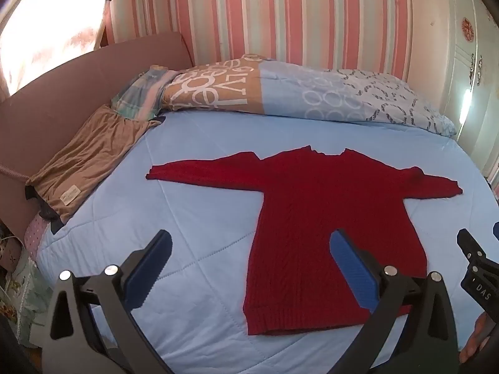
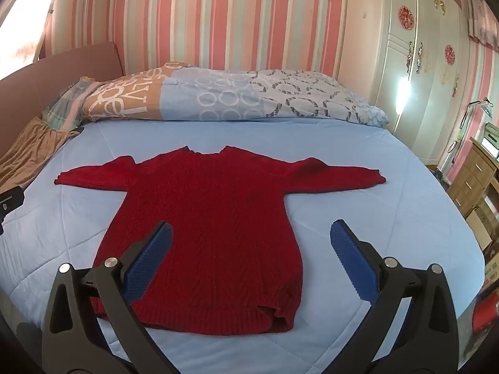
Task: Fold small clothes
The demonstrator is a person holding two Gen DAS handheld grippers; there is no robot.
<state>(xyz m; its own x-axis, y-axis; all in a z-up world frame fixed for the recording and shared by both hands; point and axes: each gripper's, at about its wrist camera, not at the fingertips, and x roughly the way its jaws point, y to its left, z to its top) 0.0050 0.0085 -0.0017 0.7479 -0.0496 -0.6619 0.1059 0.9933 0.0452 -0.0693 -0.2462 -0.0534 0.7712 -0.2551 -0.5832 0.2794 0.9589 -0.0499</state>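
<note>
A small red knitted sweater lies flat on the light blue quilt, both sleeves spread out, its hem toward me. My left gripper hovers open above the sweater's lower left edge, nothing between its blue pads. In the right wrist view the same sweater fills the middle, and my right gripper stands open over its lower half, holding nothing. The right gripper's black tip shows at the right edge of the left wrist view.
A rolled patterned duvet lies along the far side of the bed. A folded tan garment rests at the left by the pink headboard. A white wardrobe and wooden drawers stand right of the bed.
</note>
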